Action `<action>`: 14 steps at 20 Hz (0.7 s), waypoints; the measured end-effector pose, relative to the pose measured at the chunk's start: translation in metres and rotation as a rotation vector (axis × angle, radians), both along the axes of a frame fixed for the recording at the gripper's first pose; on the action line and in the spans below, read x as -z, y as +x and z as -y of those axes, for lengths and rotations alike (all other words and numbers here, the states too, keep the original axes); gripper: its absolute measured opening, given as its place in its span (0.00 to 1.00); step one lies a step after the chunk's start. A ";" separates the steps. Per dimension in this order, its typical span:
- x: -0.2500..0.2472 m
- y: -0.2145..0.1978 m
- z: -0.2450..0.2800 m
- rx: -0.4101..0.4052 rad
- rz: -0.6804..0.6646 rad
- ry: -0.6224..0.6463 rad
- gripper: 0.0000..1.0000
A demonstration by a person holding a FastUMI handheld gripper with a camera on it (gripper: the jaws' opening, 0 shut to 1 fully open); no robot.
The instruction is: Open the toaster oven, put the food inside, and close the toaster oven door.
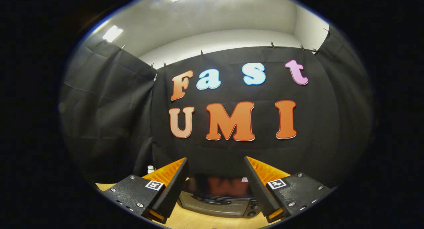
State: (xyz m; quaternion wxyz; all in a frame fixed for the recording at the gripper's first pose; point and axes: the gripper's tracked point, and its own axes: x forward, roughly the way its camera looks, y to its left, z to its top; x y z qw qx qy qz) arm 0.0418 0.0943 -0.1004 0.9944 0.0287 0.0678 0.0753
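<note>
Both fingers of the hand-held gripper [217,186] stand wide apart, released, grasping nothing. Between and just beyond them sits the toaster oven [217,201] on the wooden desk [185,219], its door shut, silver front with a dark handle, glossy dark top, knobs at its right side. A small white bottle [150,169] stands at the desk's far left edge.

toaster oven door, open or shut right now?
Shut. The toaster oven door sits flush against its front, handle across the top. The hand-held gripper is open, fingers spread wide, oven seen between and beyond them.
</note>
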 end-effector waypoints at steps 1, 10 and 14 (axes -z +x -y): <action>0.015 0.003 -0.005 -0.003 -0.024 0.010 0.98; 0.151 0.041 -0.018 0.050 -0.261 0.006 0.98; 0.175 0.051 -0.023 0.079 -0.287 0.006 0.98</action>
